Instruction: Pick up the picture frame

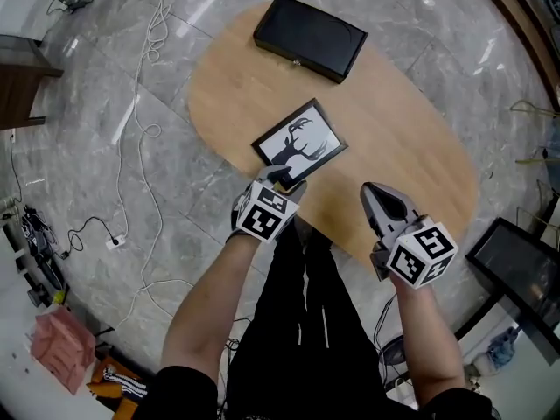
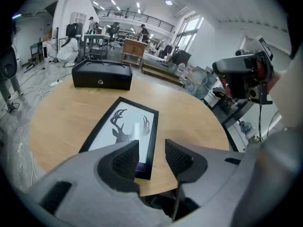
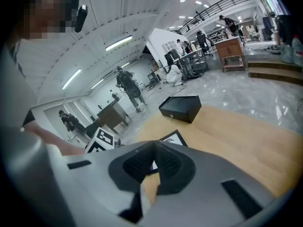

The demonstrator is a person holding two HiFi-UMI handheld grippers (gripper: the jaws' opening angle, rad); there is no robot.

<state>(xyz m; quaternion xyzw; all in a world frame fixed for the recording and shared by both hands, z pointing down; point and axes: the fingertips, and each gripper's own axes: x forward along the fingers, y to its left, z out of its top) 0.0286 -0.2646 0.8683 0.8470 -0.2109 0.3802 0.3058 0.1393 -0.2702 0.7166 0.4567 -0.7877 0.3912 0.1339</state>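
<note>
Head view: I am holding the left tool (image 1: 282, 180) tilted down at the near corner of the picture frame (image 1: 299, 143). The frame is lying flat on the oval bench (image 1: 420, 147), well short of the black box (image 1: 310, 37). My left forearm is reaching straight in. The left gripper view is showing its jaws released and apart, with nothing pinched. The right tool (image 1: 378, 192) is hovering over the bench's near edge, clenched on nothing, well right of the frame.
</note>
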